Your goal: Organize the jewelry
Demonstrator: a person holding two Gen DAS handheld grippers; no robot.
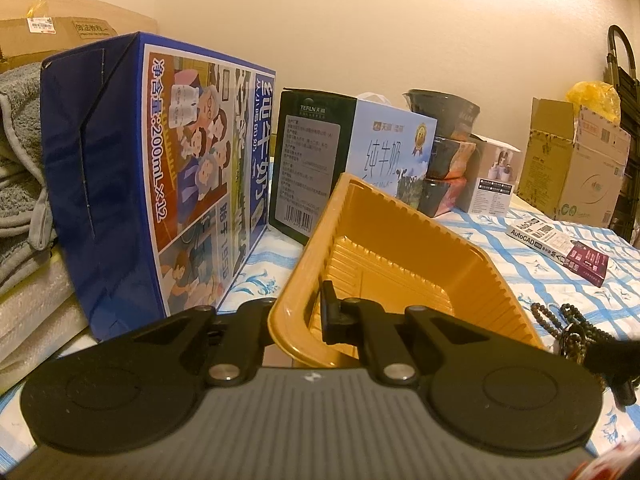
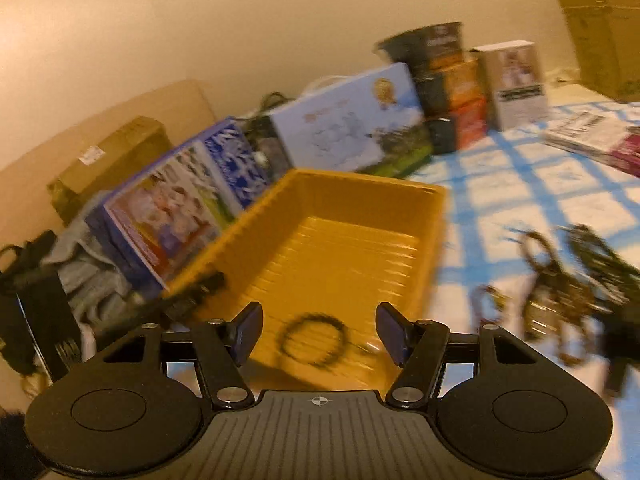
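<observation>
Blur: right wrist view smeared throughout; box print there unreadable, jewelry outlines soft.
Cut off: both gripper bodies run off the bottom edge; cardboard boxes (image 1: 576,168) clipped at right in the left view.
Hidden: near wall of the tray (image 1: 404,248) sits behind the left gripper's finger; the outer finger is behind the tray rim, so only one finger (image 1: 330,312) shows clearly.
Left gripper (image 1: 310,316): pressed together on the tray's near rim, pinching it; the tray looks tilted up off the cloth.
Right gripper (image 2: 318,330): spread wide, blue pads apart, nothing touching them; it hangs over the tray's near end.
Bracelet (image 2: 314,338): dark beaded ring lying on the tray floor, between and just ahead of the right fingertips, clear of both pads.
Jewelry pile (image 2: 560,288): tangled bead strings and chains on the cloth (image 2: 500,184), right of the tray; item count cannot be told. In the left view the same beads lie at the right edge, beside the tray.
Blue carton (image 1: 172,184): stands just left of the tray; reads "200mL×12".
Green box (image 1: 308,160): behind the tray; "TERLN", a barcode, small print too fine to read.
Book (image 1: 556,246): flat on the cloth, well right; spine reads "AutoCAD".
Bowls (image 1: 444,152): dark stack behind the tray, labels not legible.
</observation>
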